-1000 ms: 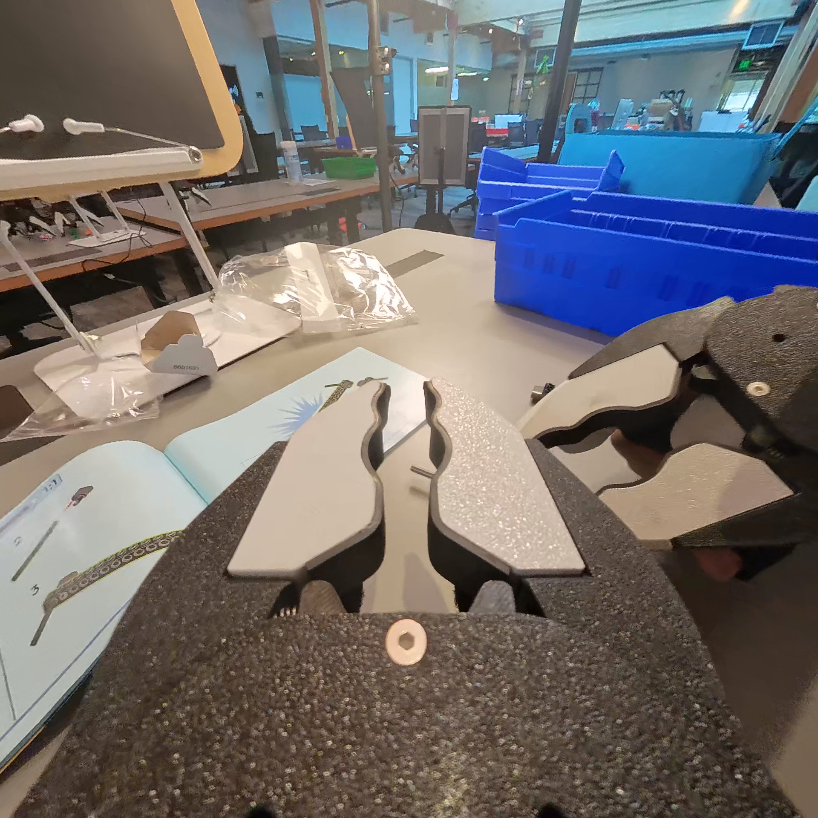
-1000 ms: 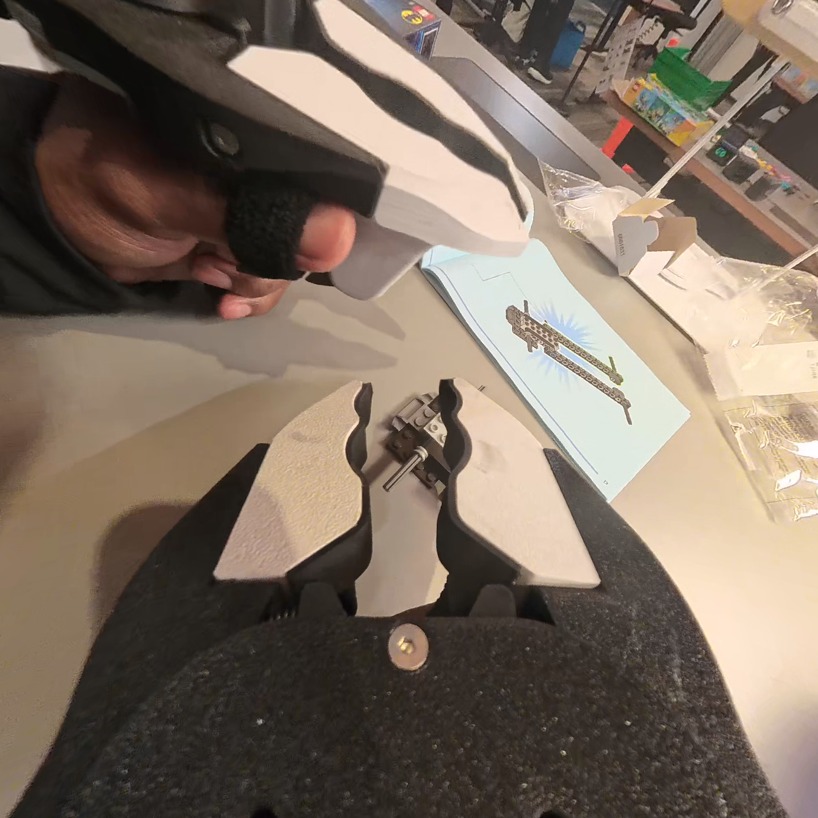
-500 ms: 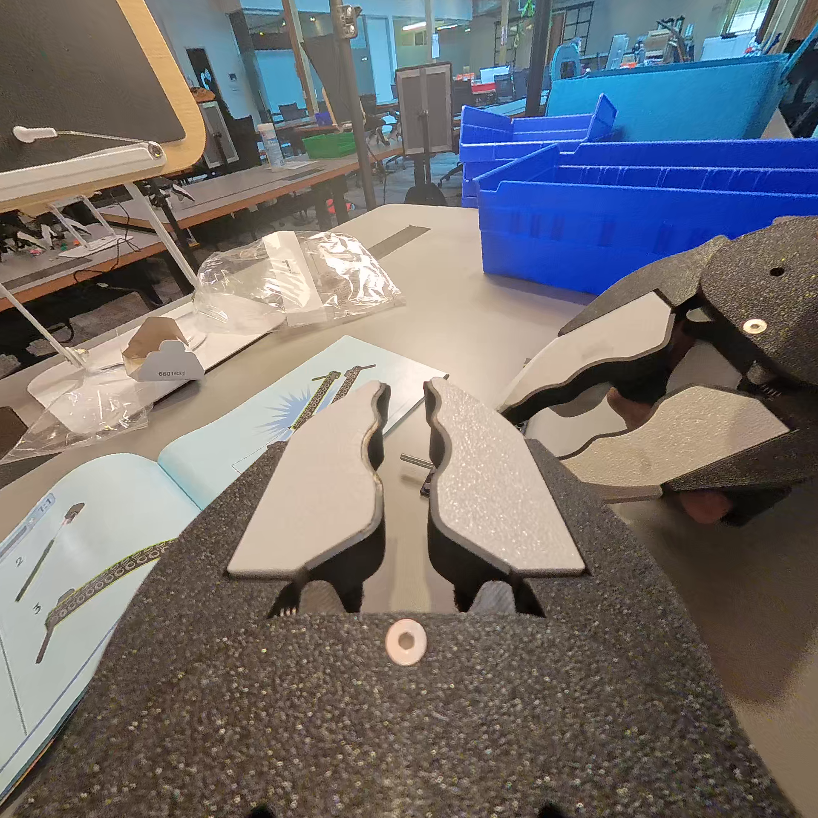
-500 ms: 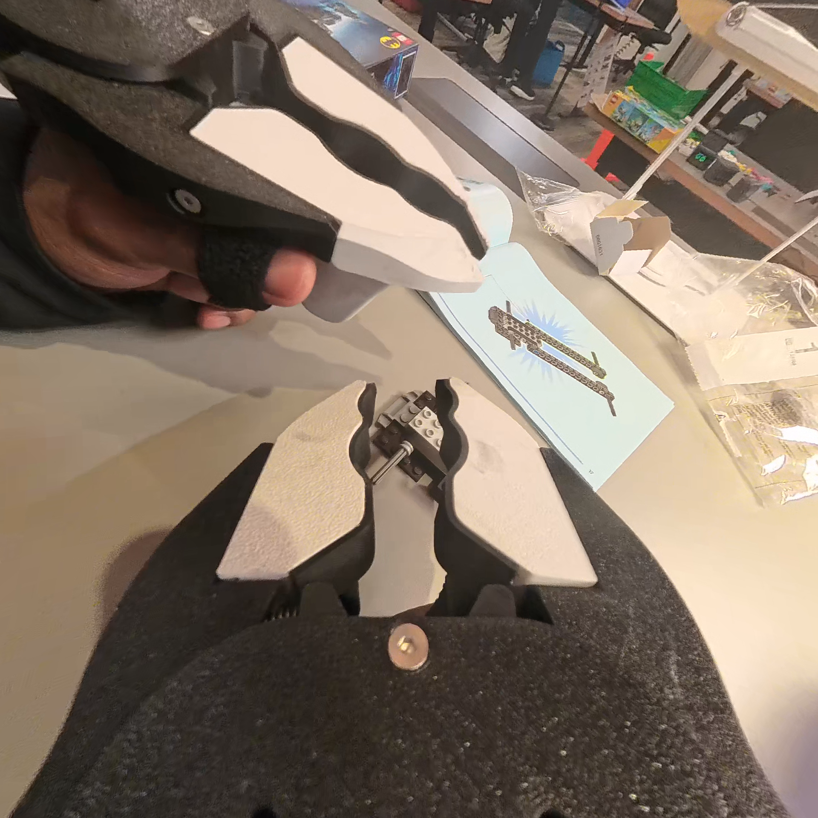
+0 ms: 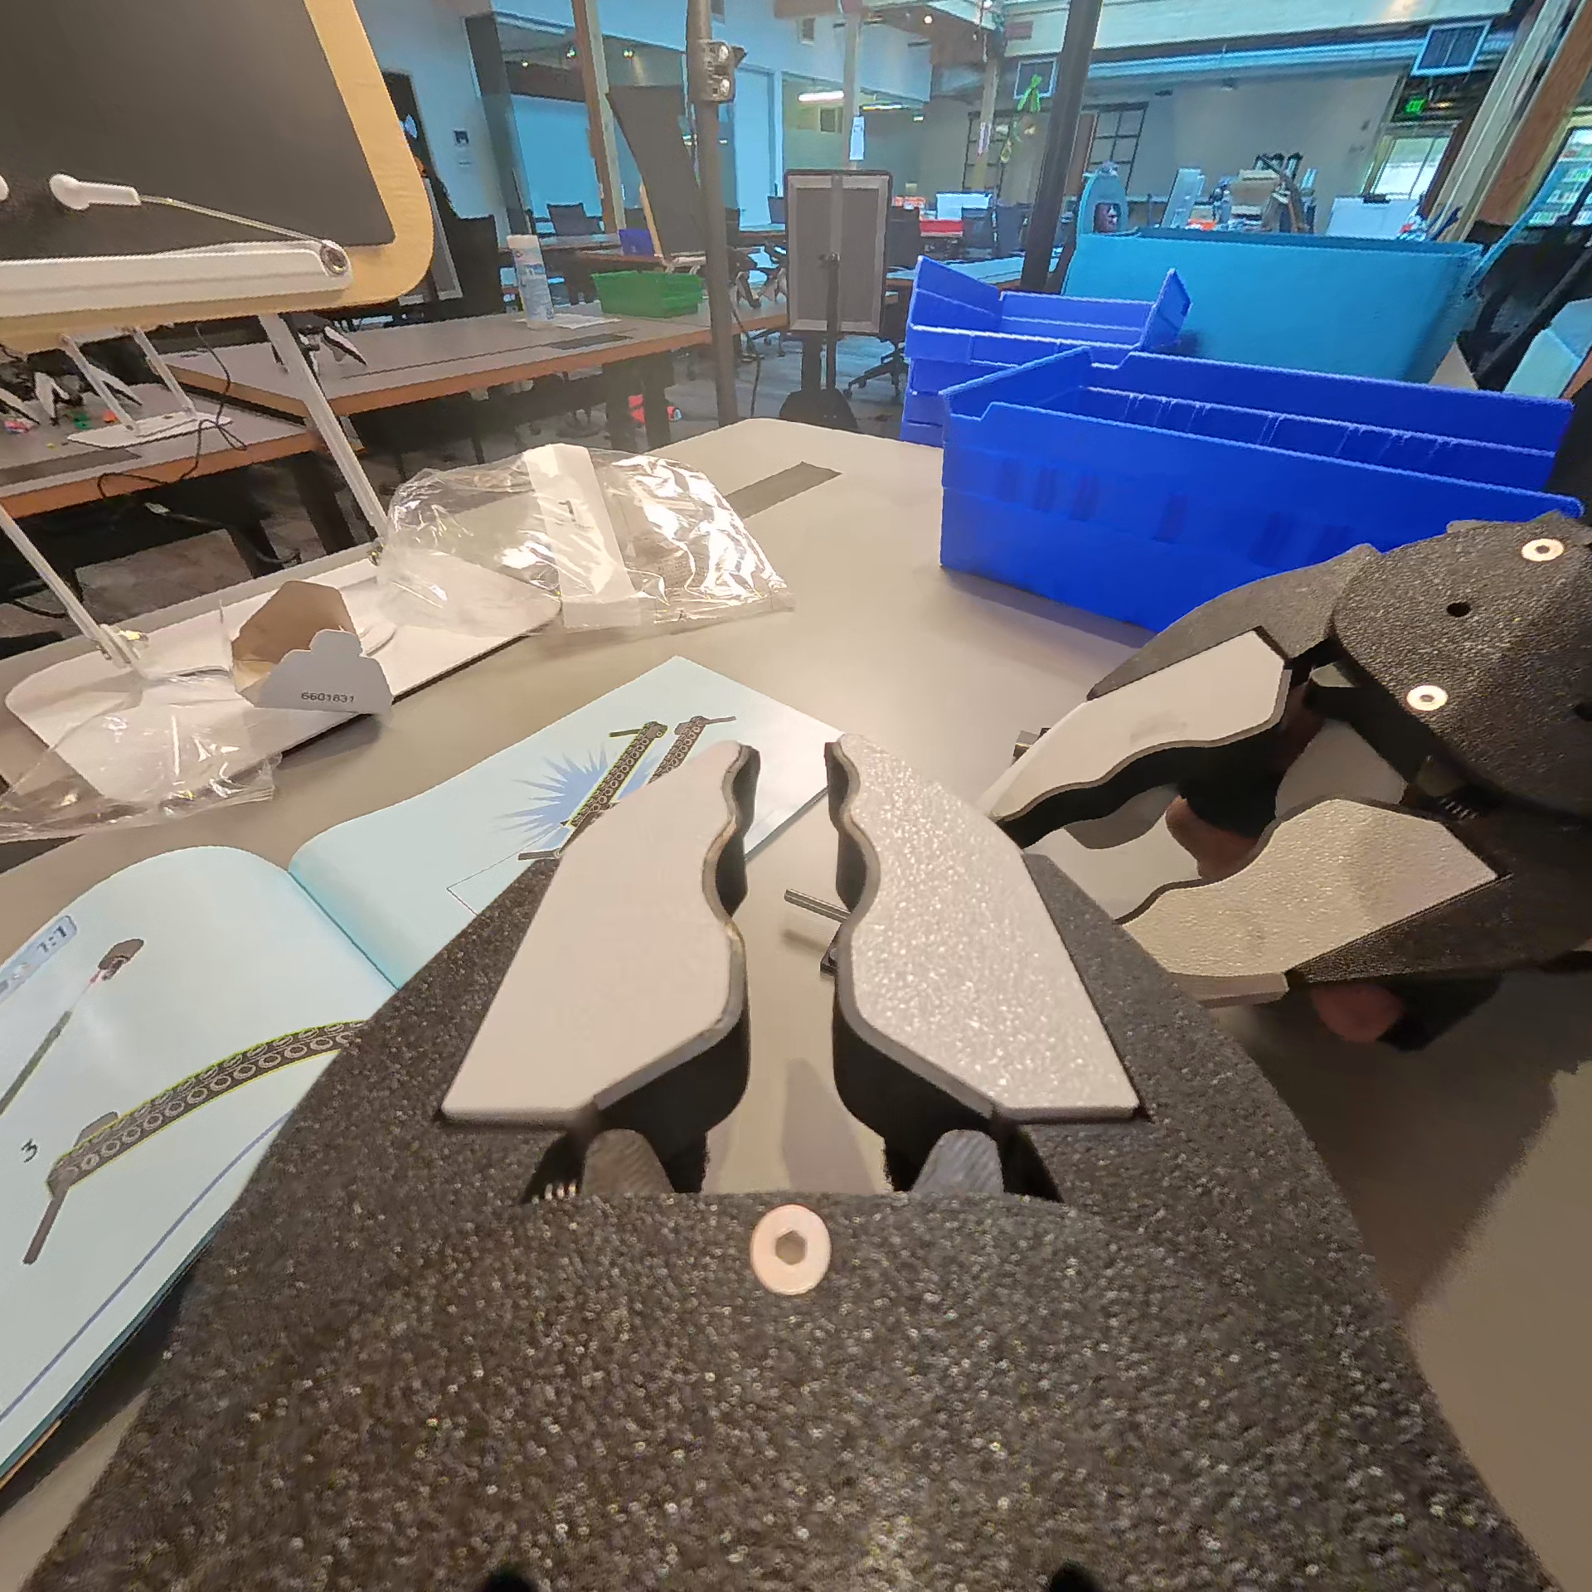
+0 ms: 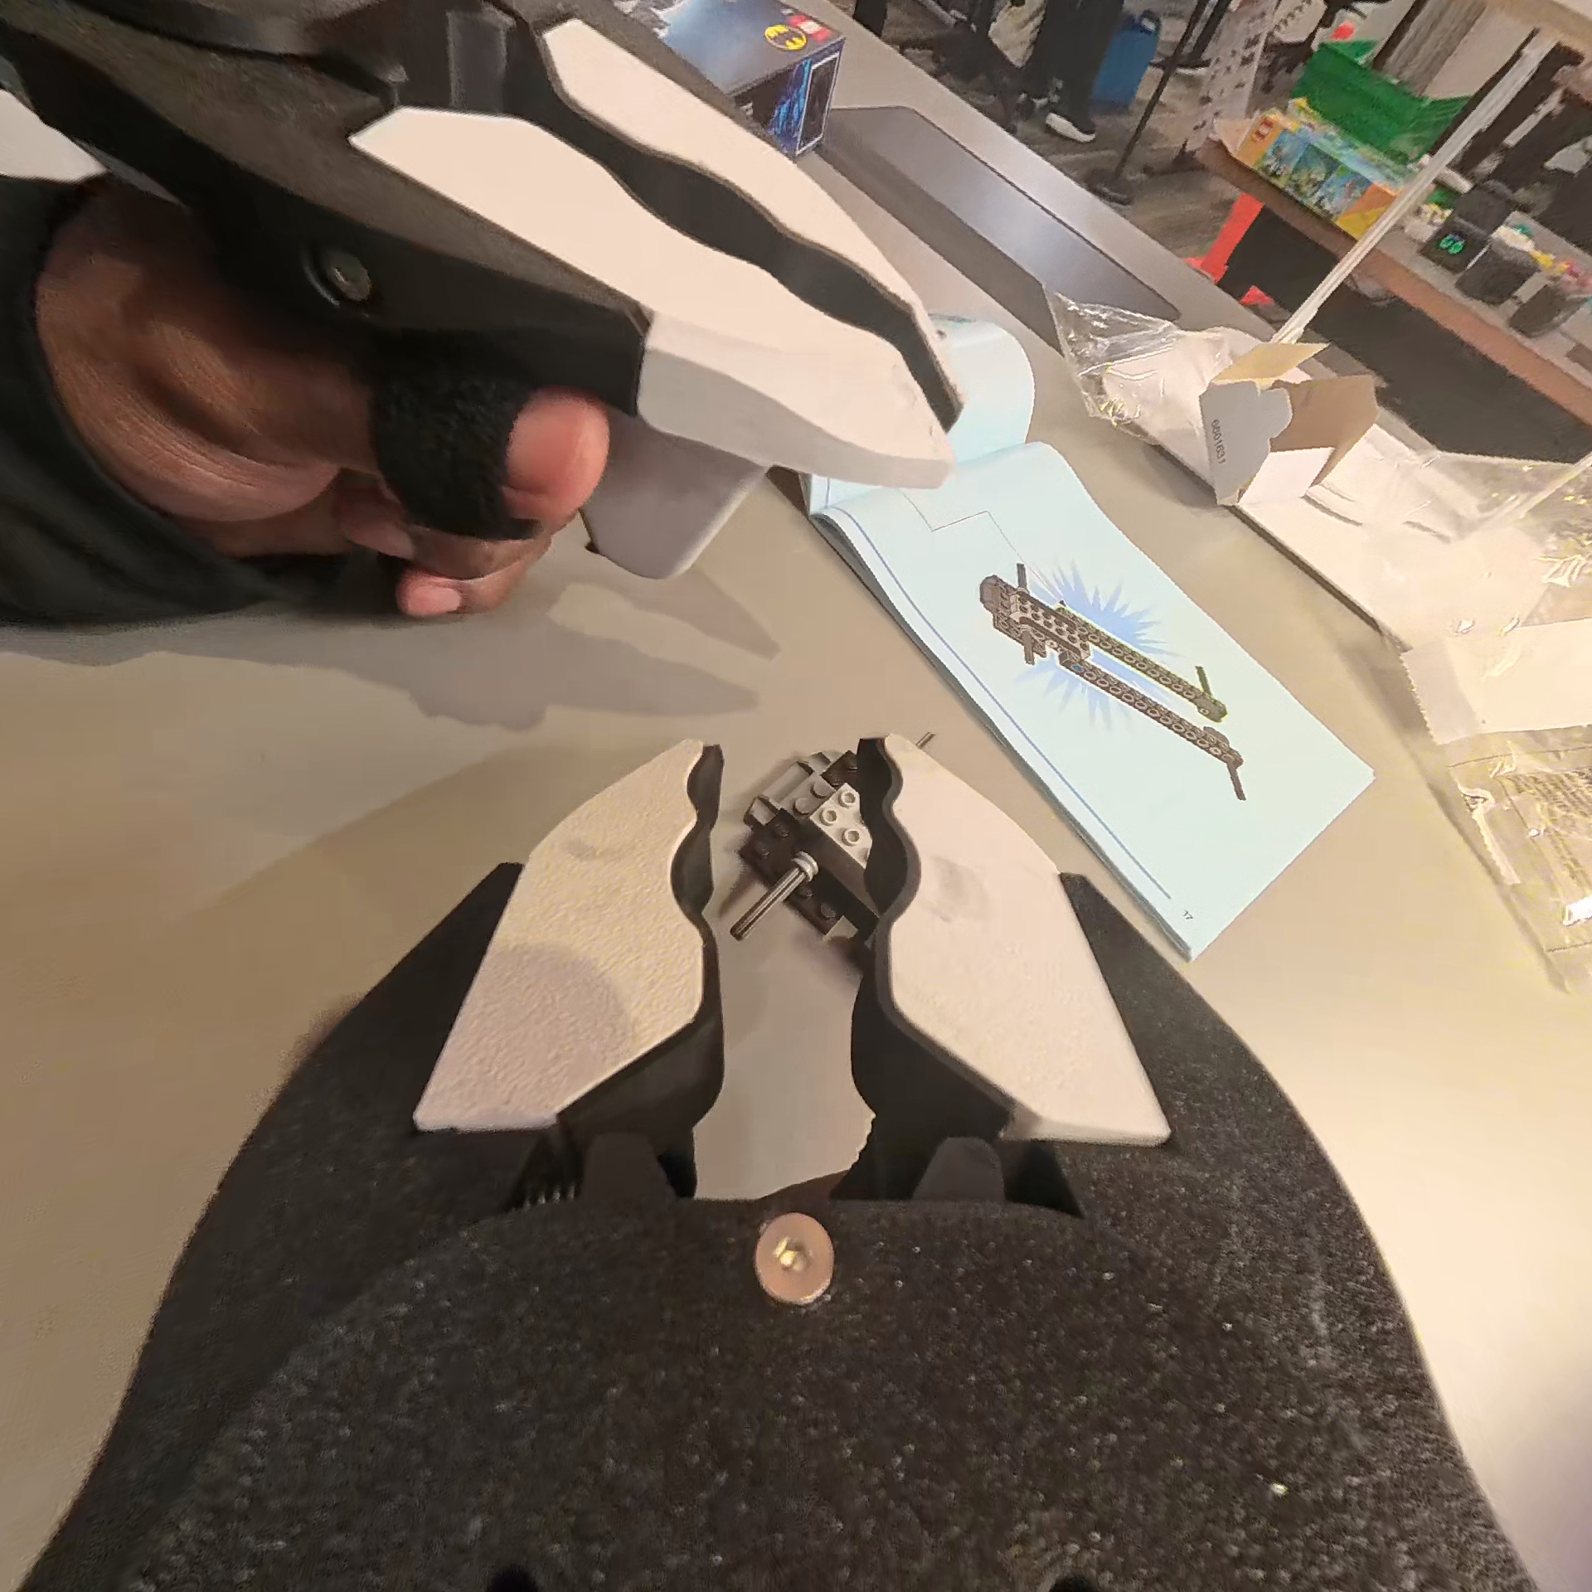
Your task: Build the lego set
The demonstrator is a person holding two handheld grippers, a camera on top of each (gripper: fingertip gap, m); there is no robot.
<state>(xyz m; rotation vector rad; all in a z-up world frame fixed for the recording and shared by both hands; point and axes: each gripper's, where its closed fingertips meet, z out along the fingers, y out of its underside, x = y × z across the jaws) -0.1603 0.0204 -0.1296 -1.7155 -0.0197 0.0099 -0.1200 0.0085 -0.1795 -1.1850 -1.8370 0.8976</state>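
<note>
Sitting on the table [image 6: 258,775], the small grey brick model [image 6: 818,827] lies loose between the open right hand-held gripper [image 6: 788,758] fingers, with the left hand-held gripper [image 5: 788,762] open and empty nearby.

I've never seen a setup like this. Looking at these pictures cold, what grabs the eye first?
Probably the two black hand-held grippers with pale fingers, the right gripper low over a beige table with a small grey and black brick assembly between its parted fingers, a thin axle sticking out of it. The left gripper hovers close by, above an open light-blue instruction booklet. Behind stand bright blue plastic bins and crumpled clear bags.
</note>
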